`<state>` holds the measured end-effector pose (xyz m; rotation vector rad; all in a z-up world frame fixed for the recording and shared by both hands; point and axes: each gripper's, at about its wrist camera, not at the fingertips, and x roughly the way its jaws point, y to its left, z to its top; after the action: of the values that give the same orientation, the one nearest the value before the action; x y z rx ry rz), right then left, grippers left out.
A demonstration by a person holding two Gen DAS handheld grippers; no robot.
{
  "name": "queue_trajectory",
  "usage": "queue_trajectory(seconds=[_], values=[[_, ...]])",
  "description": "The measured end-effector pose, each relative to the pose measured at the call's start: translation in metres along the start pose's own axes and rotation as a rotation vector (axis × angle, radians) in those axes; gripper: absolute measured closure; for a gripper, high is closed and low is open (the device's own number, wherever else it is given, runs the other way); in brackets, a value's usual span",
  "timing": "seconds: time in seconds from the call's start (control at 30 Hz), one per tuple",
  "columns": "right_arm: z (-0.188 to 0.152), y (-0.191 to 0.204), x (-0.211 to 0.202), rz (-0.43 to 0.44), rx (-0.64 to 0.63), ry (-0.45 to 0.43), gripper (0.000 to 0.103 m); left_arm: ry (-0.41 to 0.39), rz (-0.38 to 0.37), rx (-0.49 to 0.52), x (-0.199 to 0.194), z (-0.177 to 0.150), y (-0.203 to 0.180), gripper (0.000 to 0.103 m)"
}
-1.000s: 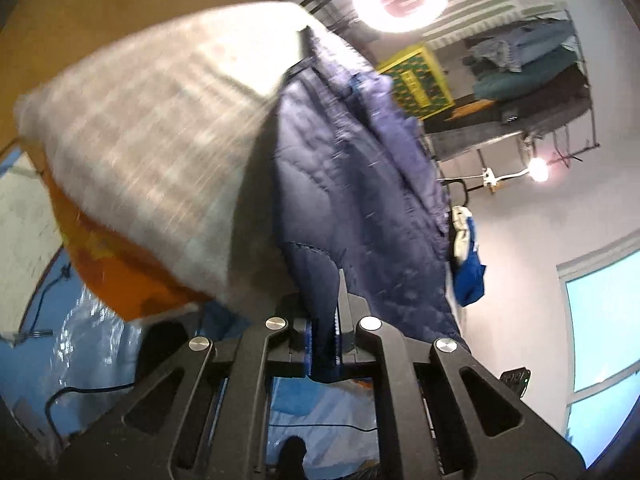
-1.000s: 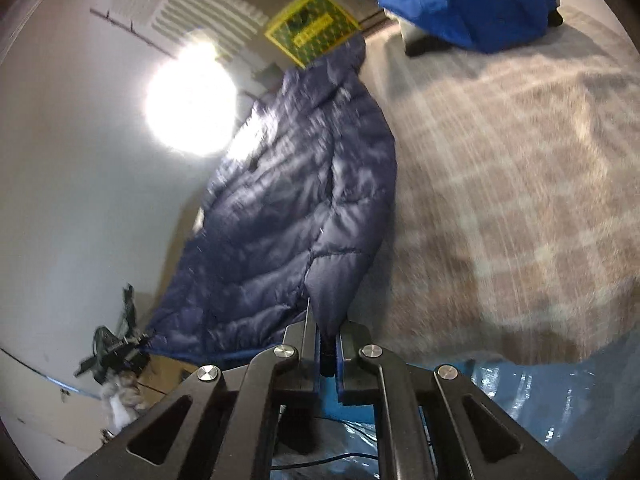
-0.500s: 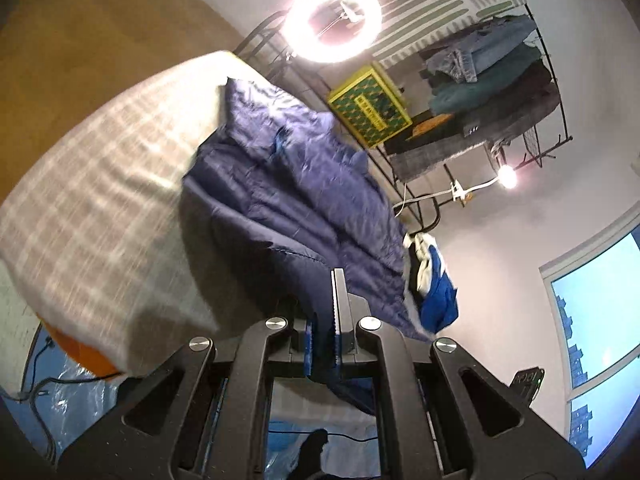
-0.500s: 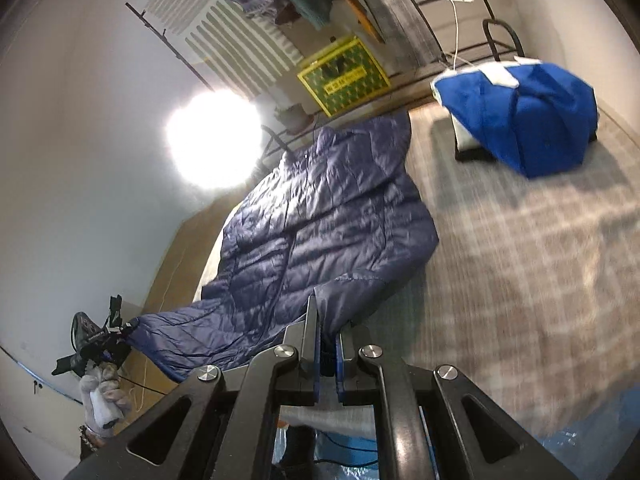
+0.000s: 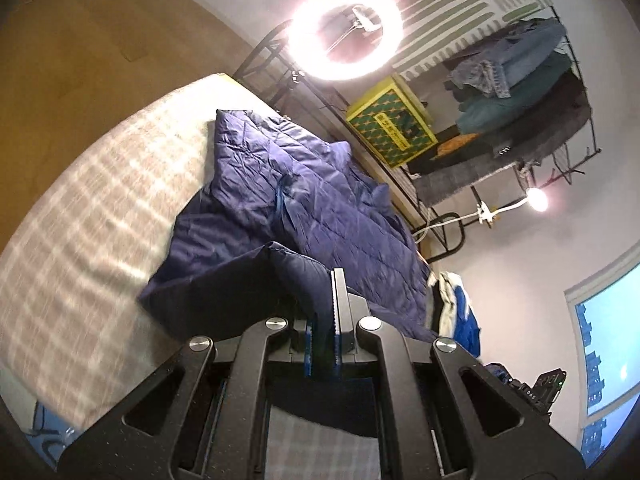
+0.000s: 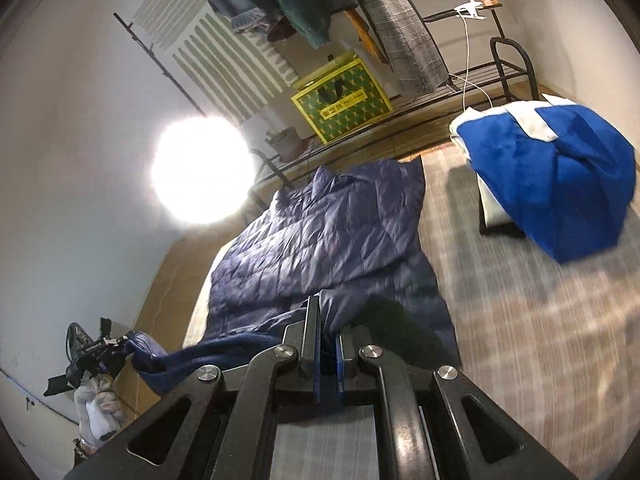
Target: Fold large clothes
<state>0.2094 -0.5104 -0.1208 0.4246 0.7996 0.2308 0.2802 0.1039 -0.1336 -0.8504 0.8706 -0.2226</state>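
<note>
Left wrist: left gripper (image 5: 323, 334), jaws pinching navy quilted puffer jacket (image 5: 304, 204) laid on plaid-covered bed (image 5: 92, 208); right wrist: right gripper (image 6: 328, 354) likewise pinching hem; step judged spreading flat, next releasing, then folding.

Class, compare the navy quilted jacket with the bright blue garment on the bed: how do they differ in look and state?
The navy quilted jacket lies spread flat; the bright blue garment sits bunched in a heap. The jacket is dark and stitched, gripped by the left gripper and right gripper; the blue one is smooth, white-trimmed, unheld. Both rest on the plaid bed.
</note>
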Motion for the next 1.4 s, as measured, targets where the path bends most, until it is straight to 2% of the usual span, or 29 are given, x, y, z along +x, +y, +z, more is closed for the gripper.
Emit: queue_trajectory(seconds=[0.3,0.5,0.67,0.77,0.8,0.83,0.9,0.93,1.0,1.03,1.13,1.2,1.27,1.4], values=[[0.056,-0.014,0.113,-0.134,0.002,0.04,0.101,0.033,0.091,-0.036,0.102,0.049,0.027,0.098],[0.074,-0.035,0.182,-0.228,-0.027,0.085,0.101,0.058,0.158,-0.046,0.172,0.067,0.047,0.098],[0.073,-0.057,0.22,-0.281,-0.034,0.133,0.101,0.079,0.18,-0.003,0.198,0.071,0.052,0.098],[0.072,-0.065,0.228,-0.252,-0.029,0.154,0.1,0.095,0.176,0.025,0.198,0.076,0.05,0.09],[0.072,-0.066,0.228,-0.238,-0.029,0.159,0.097,0.102,0.167,0.026,0.195,0.079,0.049,0.083],[0.074,-0.067,0.226,-0.223,-0.032,0.165,0.094,0.102,0.147,0.024,0.19,0.082,0.048,0.071],[0.077,-0.068,0.218,-0.192,-0.048,0.17,0.076,0.073,0.121,0.033,0.175,0.089,0.048,0.053],[0.079,-0.068,0.213,-0.171,-0.059,0.16,0.071,0.055,0.112,0.048,0.167,0.092,0.048,0.049],[0.08,-0.067,0.197,-0.117,-0.091,0.133,0.05,0.032,0.101,0.096,0.15,0.1,0.049,0.049],[0.08,-0.068,0.187,-0.089,-0.11,0.116,0.047,0.024,0.102,0.122,0.144,0.102,0.051,0.049],[0.076,-0.077,0.165,-0.052,-0.175,0.093,0.046,0.065,0.123,0.2,0.14,0.102,0.065,0.049],[0.072,-0.085,0.162,-0.059,-0.2,0.103,0.041,0.128,0.113,0.198,0.147,0.097,0.08,0.049],[0.065,-0.097,0.164,-0.066,-0.214,0.13,0.04,0.188,0.085,0.17,0.157,0.091,0.094,0.049],[0.061,-0.114,0.174,-0.018,-0.177,0.149,0.04,0.221,0.057,0.196,0.166,0.083,0.097,0.05]])
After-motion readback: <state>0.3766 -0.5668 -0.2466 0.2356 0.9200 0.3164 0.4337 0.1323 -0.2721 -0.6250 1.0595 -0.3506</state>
